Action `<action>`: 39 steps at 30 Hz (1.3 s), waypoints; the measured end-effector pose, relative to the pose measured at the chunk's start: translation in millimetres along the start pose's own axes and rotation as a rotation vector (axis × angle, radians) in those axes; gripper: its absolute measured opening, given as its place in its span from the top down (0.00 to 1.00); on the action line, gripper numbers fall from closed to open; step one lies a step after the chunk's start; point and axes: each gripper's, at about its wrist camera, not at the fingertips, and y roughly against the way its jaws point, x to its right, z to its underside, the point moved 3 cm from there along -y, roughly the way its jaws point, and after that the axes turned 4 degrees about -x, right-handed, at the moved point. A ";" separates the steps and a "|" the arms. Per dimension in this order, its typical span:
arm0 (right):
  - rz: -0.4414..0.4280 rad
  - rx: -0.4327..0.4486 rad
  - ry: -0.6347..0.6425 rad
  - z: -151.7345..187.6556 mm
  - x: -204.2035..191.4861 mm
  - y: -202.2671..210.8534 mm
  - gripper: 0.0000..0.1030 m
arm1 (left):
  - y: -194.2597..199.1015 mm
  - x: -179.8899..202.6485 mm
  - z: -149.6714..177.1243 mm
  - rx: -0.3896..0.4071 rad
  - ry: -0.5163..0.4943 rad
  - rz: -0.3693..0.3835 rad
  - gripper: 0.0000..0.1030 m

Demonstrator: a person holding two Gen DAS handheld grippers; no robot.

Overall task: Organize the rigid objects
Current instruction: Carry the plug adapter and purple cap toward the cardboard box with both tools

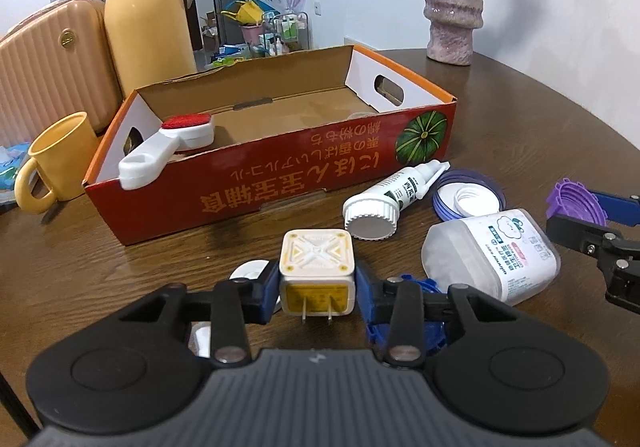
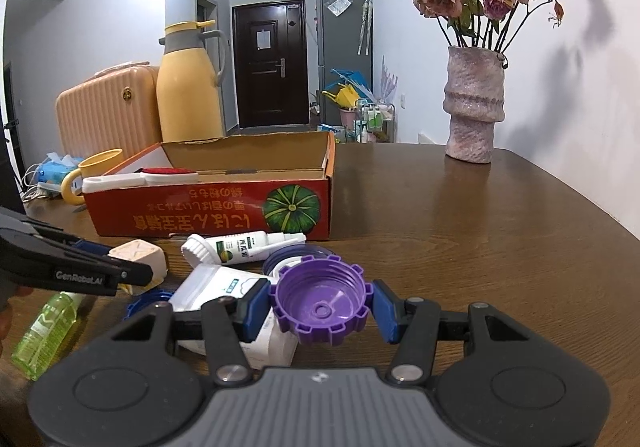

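Note:
My left gripper point(image 1: 317, 283) is shut on a cream plug adapter point(image 1: 316, 267), prongs toward the camera, held above the table in front of the red cardboard box point(image 1: 280, 175). My right gripper point(image 2: 322, 303) is shut on a purple notched cap point(image 2: 322, 299); the cap also shows at the right edge of the left wrist view point(image 1: 576, 201). In the box lies a white brush with a red pad point(image 1: 176, 139). On the table lie a white dropper bottle point(image 1: 392, 199), a clear white jar point(image 1: 496, 255) on its side and a purple-rimmed lid point(image 1: 468, 195).
A green bottle point(image 2: 48, 327) lies at the left on the brown table point(image 2: 480, 247). A yellow mug point(image 1: 60, 159), yellow thermos point(image 1: 148, 19) and peach case point(image 1: 48, 63) stand left of the box. A pink vase point(image 1: 456, 11) stands behind, right. Blue lids point(image 1: 420, 283) lie under my left gripper.

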 end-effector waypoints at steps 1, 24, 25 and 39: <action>-0.001 0.002 0.001 -0.1 -0.6 1.1 0.48 | 2.6 -0.2 0.9 0.006 0.003 0.001 0.62; -0.071 0.074 0.054 -35.4 -35.2 17.9 0.48 | 70.8 -15.1 -4.8 0.212 0.135 -0.015 0.62; -0.076 0.076 0.055 -38.2 -37.4 17.5 0.48 | 72.2 -15.5 -6.8 0.218 0.139 -0.017 0.62; -0.119 0.120 0.063 -84.1 -57.5 -4.1 0.48 | 71.1 -29.6 -44.6 0.285 0.189 -0.025 0.62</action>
